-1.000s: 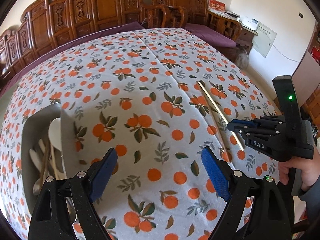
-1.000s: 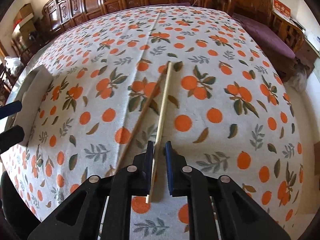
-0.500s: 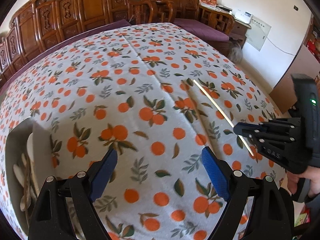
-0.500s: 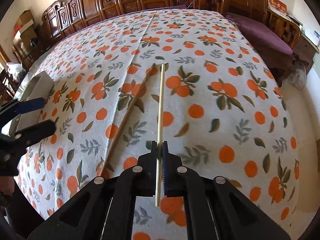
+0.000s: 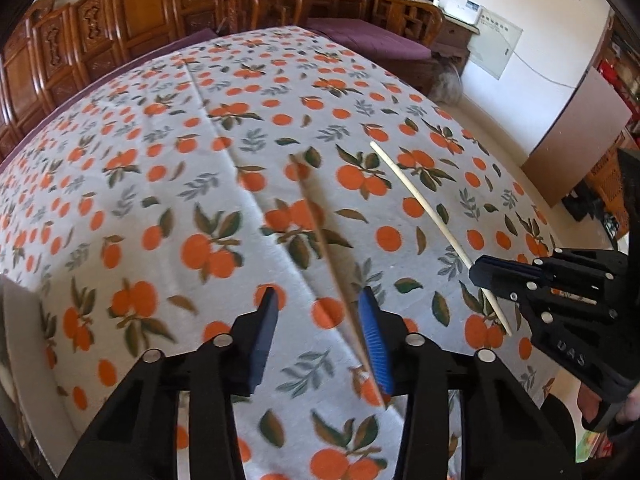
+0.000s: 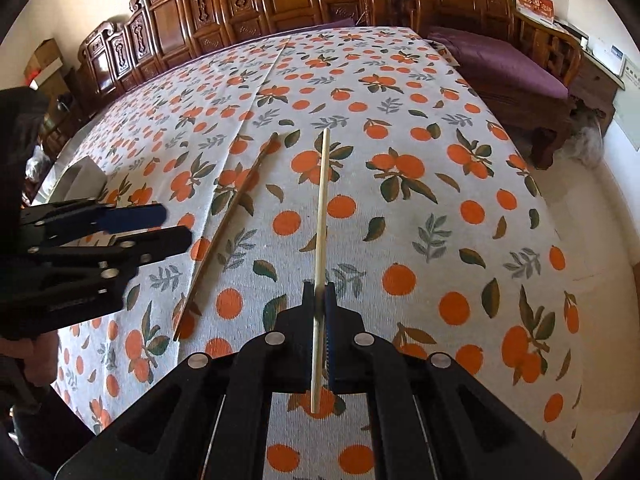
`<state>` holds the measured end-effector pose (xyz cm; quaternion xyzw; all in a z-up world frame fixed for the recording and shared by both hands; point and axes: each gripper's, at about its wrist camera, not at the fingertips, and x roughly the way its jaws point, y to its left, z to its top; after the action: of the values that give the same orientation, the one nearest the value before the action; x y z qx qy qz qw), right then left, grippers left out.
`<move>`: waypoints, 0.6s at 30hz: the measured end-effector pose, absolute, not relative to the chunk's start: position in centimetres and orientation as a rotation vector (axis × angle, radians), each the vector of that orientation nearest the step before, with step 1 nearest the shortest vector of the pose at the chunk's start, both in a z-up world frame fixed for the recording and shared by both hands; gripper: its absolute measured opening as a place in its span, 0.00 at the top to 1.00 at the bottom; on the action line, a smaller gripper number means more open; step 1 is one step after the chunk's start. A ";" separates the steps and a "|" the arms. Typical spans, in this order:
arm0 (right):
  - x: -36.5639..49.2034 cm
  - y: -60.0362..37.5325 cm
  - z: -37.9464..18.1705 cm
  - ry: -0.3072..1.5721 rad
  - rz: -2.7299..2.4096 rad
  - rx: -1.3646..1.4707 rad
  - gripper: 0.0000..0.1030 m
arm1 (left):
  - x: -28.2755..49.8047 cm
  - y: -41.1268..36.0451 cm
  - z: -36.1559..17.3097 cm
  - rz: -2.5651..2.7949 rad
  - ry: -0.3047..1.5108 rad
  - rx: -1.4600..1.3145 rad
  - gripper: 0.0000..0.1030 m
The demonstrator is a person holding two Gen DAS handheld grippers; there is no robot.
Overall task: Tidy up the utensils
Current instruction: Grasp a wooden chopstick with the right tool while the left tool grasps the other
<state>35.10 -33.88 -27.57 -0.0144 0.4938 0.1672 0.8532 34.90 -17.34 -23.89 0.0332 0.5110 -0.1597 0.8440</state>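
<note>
Nearest to us, the right gripper [image 6: 319, 316] pinches the pale, thin wooden chopstick [image 6: 320, 216] near its back end, so the long front part sticks out ahead, clear of the orange-printed white tablecloth [image 6: 420, 184] on the table. Our left gripper [image 5: 316, 332] is closing around the darker brown wooden chopstick [image 5: 320, 236] — it runs just beside the blue-padded right finger, the other pad not yet touching. Farther left, the grey utensil tray [image 6: 82, 178] waits — presumably where both belong.

An orange-print tablecloth [image 5: 168, 184], carved wooden chairs [image 6: 224, 28] behind, a purple cushion [image 6: 504, 64] right.
</note>
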 end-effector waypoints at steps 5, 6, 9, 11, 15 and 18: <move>34.8 -34.4 -27.6 1.038 0.351 -0.022 0.94 | 35.6 -18.5 -25.0 -0.351 1.110 0.070 0.74; 34.7 -34.6 -27.6 1.040 0.349 -0.018 0.94 | 35.7 -18.6 -25.2 -0.351 1.115 0.074 0.74; 34.5 -34.8 -27.7 1.042 0.348 -0.009 0.94 | 36.0 -18.7 -25.7 -0.342 1.127 0.065 0.76; 34.4 -34.8 -27.8 1.041 0.349 -0.007 0.94 | 36.0 -18.8 -25.8 -0.338 1.119 0.074 0.76; 34.2 -34.7 -27.9 1.040 0.356 -0.001 0.94 | 36.1 -19.0 -25.7 -0.319 1.117 0.108 0.87; 34.0 -34.6 -27.8 1.037 0.361 0.005 0.94 | 36.0 -18.6 -25.7 -0.316 1.129 0.109 0.95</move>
<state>34.03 -34.60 -27.82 0.0022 0.4930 0.1714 0.8530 36.03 -18.60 -25.69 0.0514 0.5325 -0.1492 0.8316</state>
